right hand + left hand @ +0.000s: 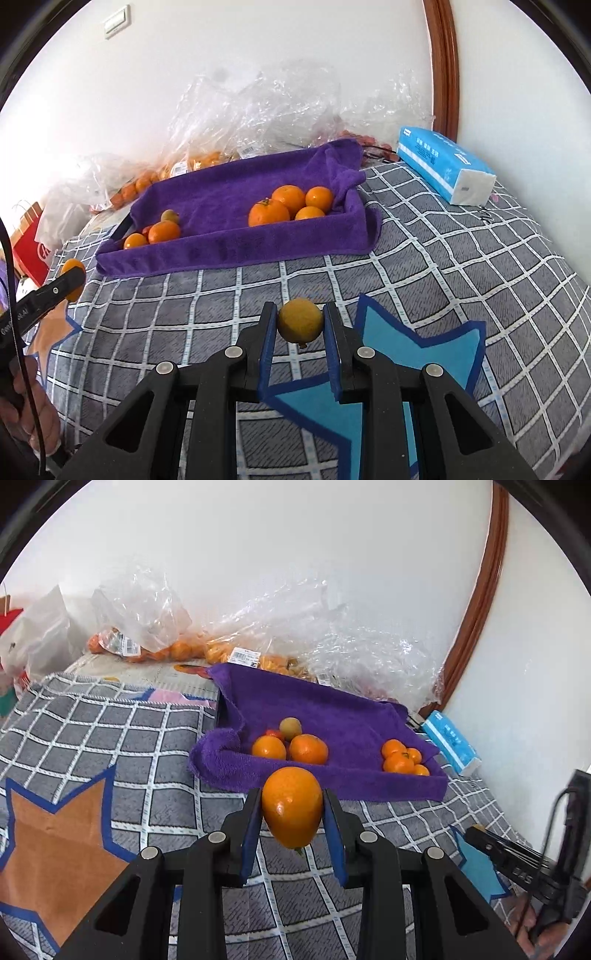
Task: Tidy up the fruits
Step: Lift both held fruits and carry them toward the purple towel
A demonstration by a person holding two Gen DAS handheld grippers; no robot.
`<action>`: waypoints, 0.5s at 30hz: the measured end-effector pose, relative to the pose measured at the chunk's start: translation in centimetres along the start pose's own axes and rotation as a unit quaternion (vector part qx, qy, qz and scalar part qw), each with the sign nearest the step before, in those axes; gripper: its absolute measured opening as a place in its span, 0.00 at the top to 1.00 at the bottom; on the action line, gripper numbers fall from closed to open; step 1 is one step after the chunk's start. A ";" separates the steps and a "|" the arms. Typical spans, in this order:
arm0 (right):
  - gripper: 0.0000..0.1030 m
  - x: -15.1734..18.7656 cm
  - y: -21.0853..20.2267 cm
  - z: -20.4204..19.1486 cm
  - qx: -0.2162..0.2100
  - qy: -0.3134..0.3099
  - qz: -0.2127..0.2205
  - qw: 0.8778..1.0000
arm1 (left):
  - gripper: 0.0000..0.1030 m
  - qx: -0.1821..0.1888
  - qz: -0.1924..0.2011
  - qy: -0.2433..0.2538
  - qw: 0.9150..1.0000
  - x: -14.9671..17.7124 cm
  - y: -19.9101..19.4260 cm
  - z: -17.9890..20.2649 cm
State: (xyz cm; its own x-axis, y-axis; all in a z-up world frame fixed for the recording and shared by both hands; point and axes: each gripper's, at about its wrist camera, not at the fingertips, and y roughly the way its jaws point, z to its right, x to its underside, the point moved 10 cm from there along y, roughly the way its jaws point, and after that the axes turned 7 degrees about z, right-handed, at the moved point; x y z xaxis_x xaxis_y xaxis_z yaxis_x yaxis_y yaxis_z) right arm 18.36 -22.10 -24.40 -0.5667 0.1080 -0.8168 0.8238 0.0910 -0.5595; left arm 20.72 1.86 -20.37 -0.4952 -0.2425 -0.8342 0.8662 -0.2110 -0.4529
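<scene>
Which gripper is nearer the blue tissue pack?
Right. The right gripper, holding a yellow fruit, sits on the tissue pack side; the left gripper is farther over.

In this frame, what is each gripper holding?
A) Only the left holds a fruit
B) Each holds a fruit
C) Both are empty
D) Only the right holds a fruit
B: the left gripper clamps an orange fruit, and the right gripper clamps a smaller yellow fruit.

Little can be read. In the left wrist view, the other gripper's black finger [517, 871] at the near right carries pale letters resembling "DAS". Barcode stickers [242, 655] on the far plastic bags and print on the blue tissue pack [445, 168] are illegible.
</scene>
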 end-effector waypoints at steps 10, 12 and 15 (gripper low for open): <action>0.76 -2.8 -2.0 -1.1 -0.006 0.017 0.020 1.000 | 0.70 -0.008 -0.026 -0.023 0.999 -2.2 -1.9 -0.4; 0.76 -3.4 -2.4 -1.1 -0.003 0.020 0.025 0.999 | 0.70 -0.013 -0.026 -0.019 0.999 -2.7 -2.6 -0.6; 0.76 -4.0 -2.9 -1.4 -0.008 0.023 0.031 0.999 | 0.70 -0.027 -0.028 -0.009 0.999 -3.4 -3.3 -0.9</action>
State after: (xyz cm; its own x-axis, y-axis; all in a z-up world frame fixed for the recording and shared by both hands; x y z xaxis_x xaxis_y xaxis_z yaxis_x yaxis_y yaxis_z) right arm 18.21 -21.42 -19.34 -0.5151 0.1593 -0.8422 0.8572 0.0992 -0.5054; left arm 19.60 4.25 -16.37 -0.5434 -0.2487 -0.8018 0.8394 -0.1736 -0.5151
